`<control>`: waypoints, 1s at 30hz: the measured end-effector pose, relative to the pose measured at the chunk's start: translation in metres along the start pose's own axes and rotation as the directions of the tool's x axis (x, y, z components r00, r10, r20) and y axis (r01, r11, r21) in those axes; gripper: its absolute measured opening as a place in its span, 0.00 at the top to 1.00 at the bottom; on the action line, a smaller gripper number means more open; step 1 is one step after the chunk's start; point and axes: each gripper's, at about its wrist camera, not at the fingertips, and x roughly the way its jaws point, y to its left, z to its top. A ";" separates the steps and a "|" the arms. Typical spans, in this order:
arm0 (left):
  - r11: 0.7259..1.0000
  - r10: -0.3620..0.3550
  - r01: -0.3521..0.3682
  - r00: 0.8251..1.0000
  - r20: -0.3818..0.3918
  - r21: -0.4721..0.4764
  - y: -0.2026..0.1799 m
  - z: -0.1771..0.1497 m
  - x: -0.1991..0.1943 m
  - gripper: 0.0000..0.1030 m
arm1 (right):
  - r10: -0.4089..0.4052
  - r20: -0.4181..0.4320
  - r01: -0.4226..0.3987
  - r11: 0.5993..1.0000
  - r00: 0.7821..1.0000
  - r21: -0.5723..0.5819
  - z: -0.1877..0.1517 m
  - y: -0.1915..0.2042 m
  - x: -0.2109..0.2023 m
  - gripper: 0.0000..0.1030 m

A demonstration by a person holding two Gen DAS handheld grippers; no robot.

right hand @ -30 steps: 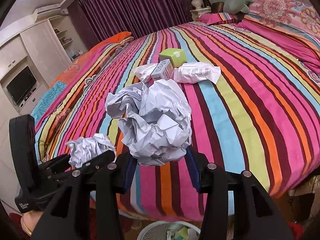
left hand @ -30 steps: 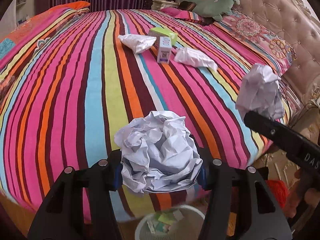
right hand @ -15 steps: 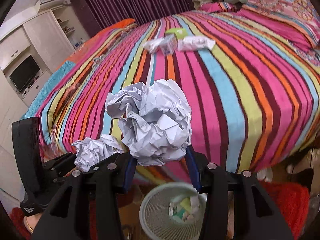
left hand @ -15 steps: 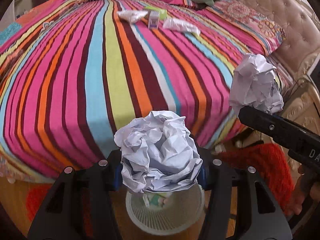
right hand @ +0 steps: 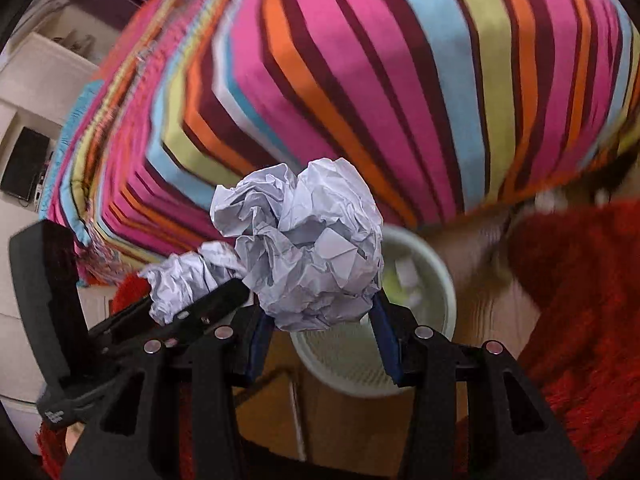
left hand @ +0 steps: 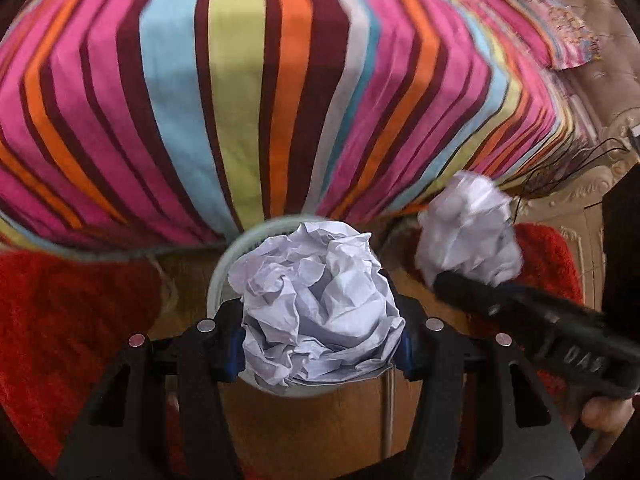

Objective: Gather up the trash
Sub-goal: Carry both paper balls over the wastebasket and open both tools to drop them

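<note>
Over wastebasket by bed edge, we hold left gripper and right gripper, fingers pinching paper balls.

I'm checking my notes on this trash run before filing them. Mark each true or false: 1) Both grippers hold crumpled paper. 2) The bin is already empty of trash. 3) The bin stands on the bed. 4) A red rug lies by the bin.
1) True: the left gripper is shut on one crumpled paper ball, and the right gripper is shut on another paper ball.
2) False: the bin has scraps inside.
3) False: it stands on the wooden floor below the striped bedspread.
4) True: a red rug lies beside it.
</note>
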 end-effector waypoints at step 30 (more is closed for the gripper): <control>0.977 0.078 -0.158 0.892 -0.445 -0.146 0.029 -0.021 0.117 0.18 | 0.005 -0.325 0.099 0.948 0.946 0.303 0.002 -0.061 0.084 0.18</control>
